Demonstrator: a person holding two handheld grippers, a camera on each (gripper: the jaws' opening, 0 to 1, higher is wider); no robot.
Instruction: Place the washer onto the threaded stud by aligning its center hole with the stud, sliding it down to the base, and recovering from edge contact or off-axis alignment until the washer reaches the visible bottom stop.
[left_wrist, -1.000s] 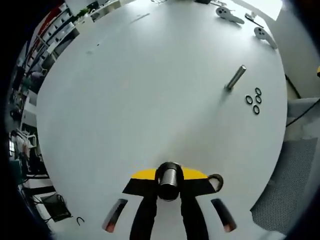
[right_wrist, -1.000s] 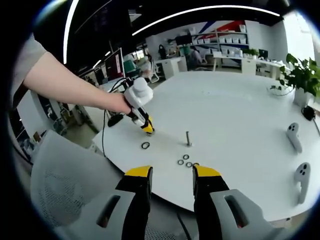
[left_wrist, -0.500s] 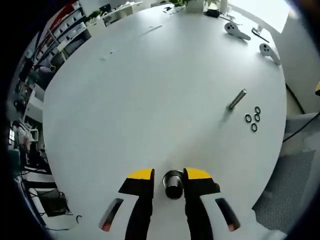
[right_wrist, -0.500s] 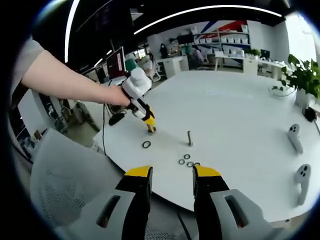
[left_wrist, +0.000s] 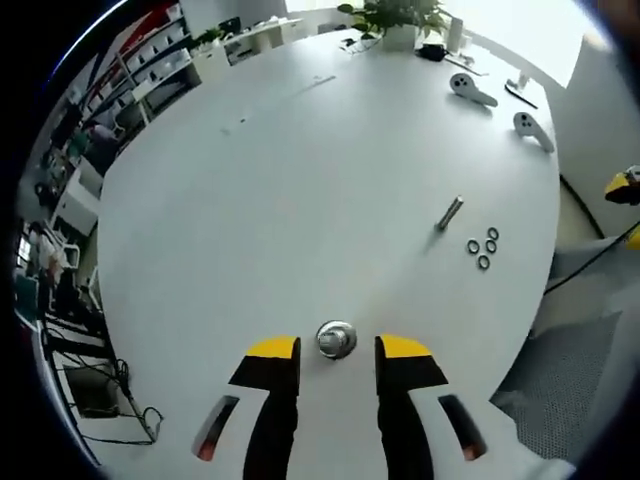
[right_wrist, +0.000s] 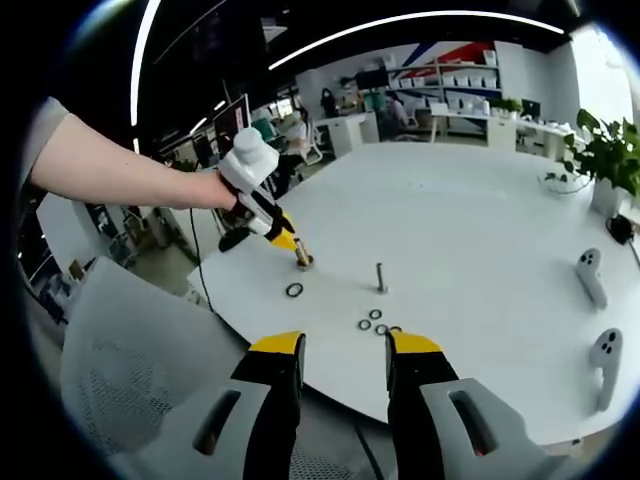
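Observation:
A short threaded stud (left_wrist: 336, 340) stands upright on the white table (left_wrist: 300, 180), seen end-on between the spread jaws of my left gripper (left_wrist: 338, 352), which is open and holds nothing. From the right gripper view, a hand holds that left gripper (right_wrist: 284, 238) just left of this stud (right_wrist: 302, 258), and a black washer (right_wrist: 293, 290) lies flat in front of it. A second stud (right_wrist: 381, 277) stands further right with three washers (right_wrist: 374, 321) beside it. My right gripper (right_wrist: 345, 345) hovers open off the table's near edge.
Two white hand controllers (right_wrist: 588, 272) lie at the table's right side. A potted plant (right_wrist: 608, 150) stands at the far right edge. A mesh chair (right_wrist: 130, 370) sits below left, off the table. The second stud (left_wrist: 449, 213) and washers (left_wrist: 483, 248) lie near the table's right edge.
My left gripper has opened off the near stud and drawn back, leaving it standing on the table. My right gripper has stayed in place.

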